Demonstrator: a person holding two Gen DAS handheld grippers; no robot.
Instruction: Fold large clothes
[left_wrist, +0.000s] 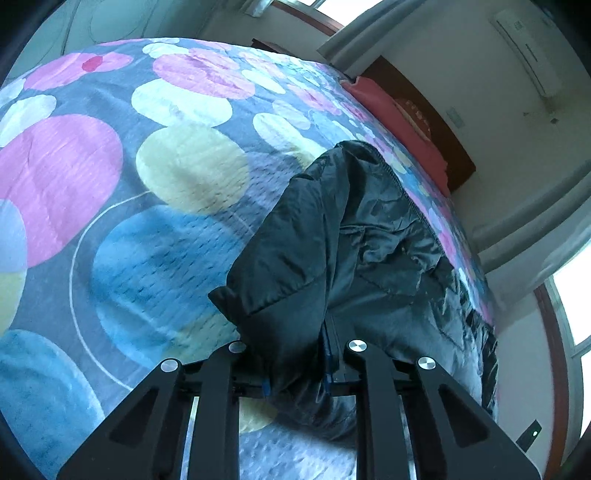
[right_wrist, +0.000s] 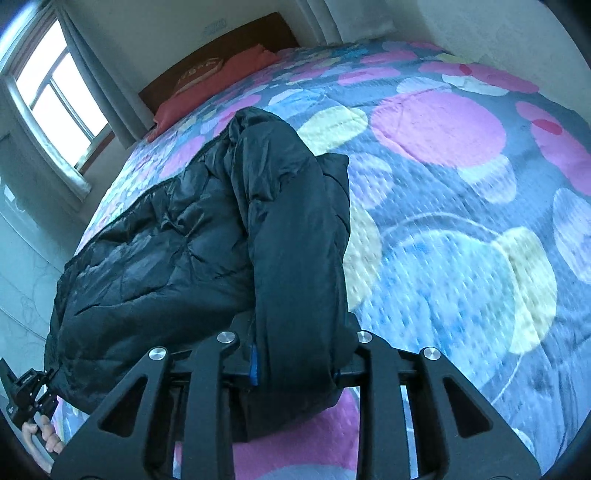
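Left gripper (left_wrist: 295, 373): its jaws are being kept nearly closed, and a thick fold of the black jacket (left_wrist: 369, 236) is being pinched between them.
Right gripper (right_wrist: 295, 369): its jaws are being held narrowly apart, and a padded fold of the jacket (right_wrist: 295, 240) is being clamped between them.
Jacket: it is being held up at both grippers, with the rest being left spread ahead of the fingers on the bedspread (left_wrist: 110, 184).
Bedspread: it is being seen beneath and beyond both grippers, patterned with pink, blue and yellow circles.
Red pillow (right_wrist: 221, 85): it is lying far ahead of the right gripper, at the headboard (right_wrist: 207, 55).
Hand (right_wrist: 44, 439): it is being seen low to the left of the right gripper, wrapped around the other tool's handle.
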